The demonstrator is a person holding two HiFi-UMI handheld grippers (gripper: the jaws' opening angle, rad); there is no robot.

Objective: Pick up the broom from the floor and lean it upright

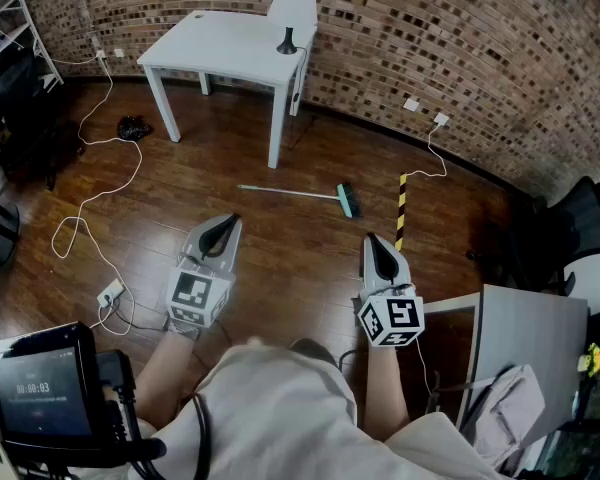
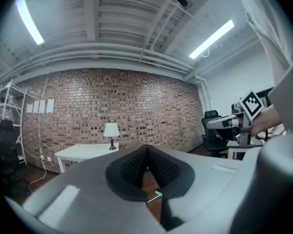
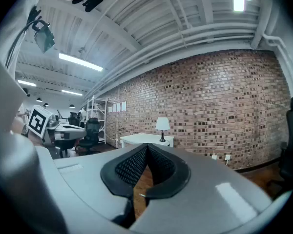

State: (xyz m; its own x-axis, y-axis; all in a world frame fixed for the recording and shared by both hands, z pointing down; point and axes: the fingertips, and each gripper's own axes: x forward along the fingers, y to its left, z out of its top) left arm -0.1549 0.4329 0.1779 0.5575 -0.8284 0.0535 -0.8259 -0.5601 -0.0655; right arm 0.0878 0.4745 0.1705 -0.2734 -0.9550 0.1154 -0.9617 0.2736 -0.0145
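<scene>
Wooden floor (image 1: 280, 268) bears the broom (image 1: 298, 193), brick wall (image 1: 460, 38) behind.

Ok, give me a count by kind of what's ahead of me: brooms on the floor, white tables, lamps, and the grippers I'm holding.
broom: 1
white table: 1
lamp: 1
grippers: 2, the left gripper and the right gripper
total: 5

We have bare floor (image 1: 285, 243) ahead up to the broom (image 1: 295, 193). A table (image 1: 225, 46) stands beyond, a cable (image 1: 139, 163) left, a striped bar (image 1: 401, 211) close right, and a desk (image 1: 533, 333) near right.
</scene>
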